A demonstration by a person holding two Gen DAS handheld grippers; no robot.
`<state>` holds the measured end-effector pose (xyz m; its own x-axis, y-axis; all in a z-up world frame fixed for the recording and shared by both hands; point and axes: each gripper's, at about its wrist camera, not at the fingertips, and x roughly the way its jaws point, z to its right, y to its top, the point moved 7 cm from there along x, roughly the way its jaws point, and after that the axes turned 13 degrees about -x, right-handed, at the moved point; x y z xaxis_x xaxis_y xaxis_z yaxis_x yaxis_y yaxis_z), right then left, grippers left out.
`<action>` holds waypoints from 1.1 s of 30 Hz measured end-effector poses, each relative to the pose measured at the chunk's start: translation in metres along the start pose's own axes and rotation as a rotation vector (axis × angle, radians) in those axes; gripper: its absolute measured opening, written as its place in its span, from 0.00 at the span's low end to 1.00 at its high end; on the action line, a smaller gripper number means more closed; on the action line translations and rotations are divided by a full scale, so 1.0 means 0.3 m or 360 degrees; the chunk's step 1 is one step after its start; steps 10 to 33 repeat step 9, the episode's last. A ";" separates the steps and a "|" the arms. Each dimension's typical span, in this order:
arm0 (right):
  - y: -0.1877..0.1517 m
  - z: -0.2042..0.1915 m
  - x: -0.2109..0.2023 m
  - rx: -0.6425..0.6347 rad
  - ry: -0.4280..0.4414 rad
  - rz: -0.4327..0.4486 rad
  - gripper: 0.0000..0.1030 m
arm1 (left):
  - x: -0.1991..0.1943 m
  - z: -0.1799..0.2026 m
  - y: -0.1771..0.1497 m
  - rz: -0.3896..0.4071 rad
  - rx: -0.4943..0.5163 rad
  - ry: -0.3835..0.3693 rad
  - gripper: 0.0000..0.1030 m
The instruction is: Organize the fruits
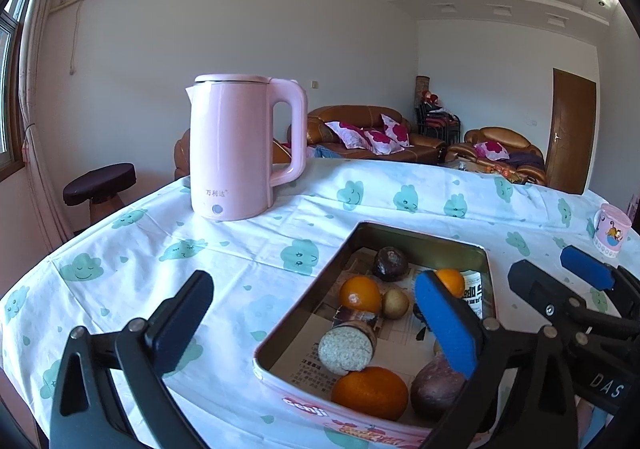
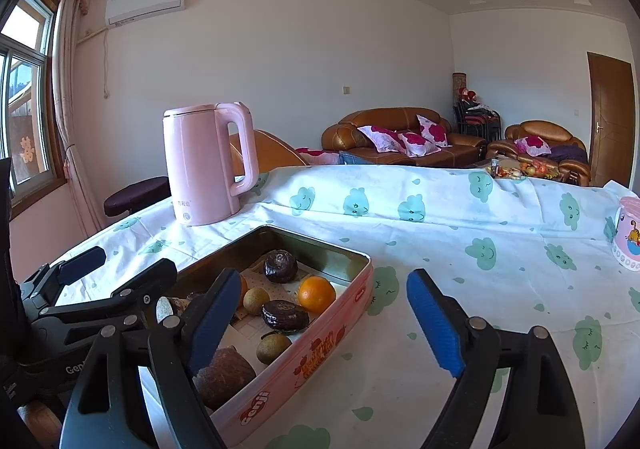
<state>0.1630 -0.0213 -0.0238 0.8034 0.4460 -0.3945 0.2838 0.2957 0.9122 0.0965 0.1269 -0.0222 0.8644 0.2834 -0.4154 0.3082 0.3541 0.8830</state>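
A pink rectangular tin (image 1: 400,231) (image 2: 344,333) sits on the cloud-print tablecloth and holds several fruits: oranges (image 1: 370,391) (image 2: 317,294), dark passion fruits (image 1: 390,263) (image 2: 281,266), small brownish-green fruits (image 1: 395,302) (image 2: 273,348), a cut sugarcane piece (image 1: 346,349) and a purple-brown root (image 1: 434,389) (image 2: 224,375). My left gripper (image 1: 316,323) is open and empty, its right finger over the tin's near side. My right gripper (image 2: 326,323) is open and empty, straddling the tin's right wall. It also shows in the left wrist view (image 1: 556,277).
A pink electric kettle (image 1: 238,145) (image 2: 208,163) stands on the table behind the tin. A pink cartoon mug (image 1: 610,235) (image 2: 628,233) sits at the far right. A dark stool (image 1: 100,185) and brown sofas (image 2: 400,137) lie beyond the table.
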 end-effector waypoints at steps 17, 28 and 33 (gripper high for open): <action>0.001 -0.004 -0.002 -0.0001 -0.0002 0.0006 0.84 | -0.004 0.002 -0.001 0.0004 0.0001 -0.0001 1.00; 0.001 -0.004 -0.002 -0.0001 -0.0002 0.0006 0.84 | -0.004 0.002 -0.001 0.0004 0.0001 -0.0001 1.00; 0.001 -0.004 -0.002 -0.0001 -0.0002 0.0006 0.84 | -0.004 0.002 -0.001 0.0004 0.0001 -0.0001 1.00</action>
